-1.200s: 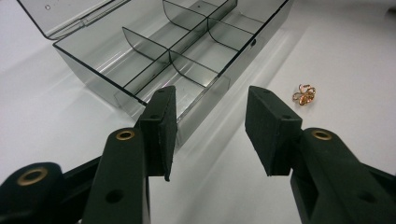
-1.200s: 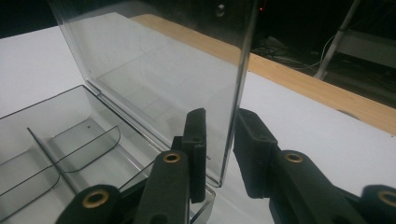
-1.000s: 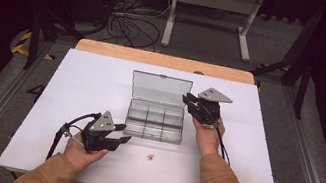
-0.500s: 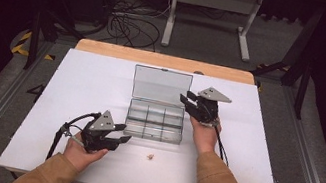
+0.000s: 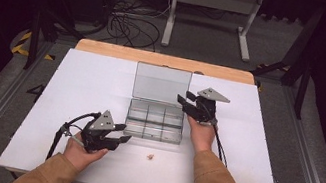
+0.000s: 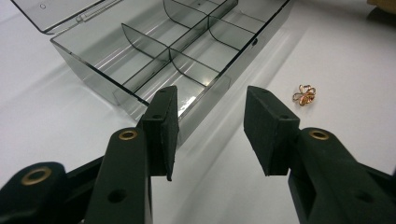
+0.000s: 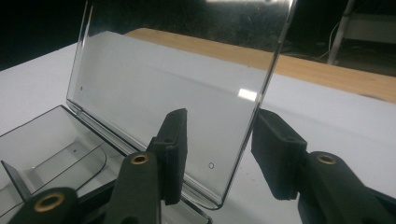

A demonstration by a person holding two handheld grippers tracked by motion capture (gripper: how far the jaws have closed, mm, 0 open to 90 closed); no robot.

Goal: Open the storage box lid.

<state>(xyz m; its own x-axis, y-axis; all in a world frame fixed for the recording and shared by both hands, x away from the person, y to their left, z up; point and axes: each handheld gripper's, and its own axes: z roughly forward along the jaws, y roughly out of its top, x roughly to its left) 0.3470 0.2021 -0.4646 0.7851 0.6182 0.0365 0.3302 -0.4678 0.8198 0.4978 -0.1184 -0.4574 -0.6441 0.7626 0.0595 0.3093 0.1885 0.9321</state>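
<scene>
Having just been opening, right tool (image 5: 188, 101) straddles upright lid (image 5: 161, 84).

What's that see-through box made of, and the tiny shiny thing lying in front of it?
The compartment box and its raised lid look like clear, slightly smoky hard plastic: glossy, with sharp reflections and the table visible through them. The small trinket looks like thin metal wire with a coppery or rose-gold shine, bent into loops; whether it is solid or plated cannot be told.
</scene>
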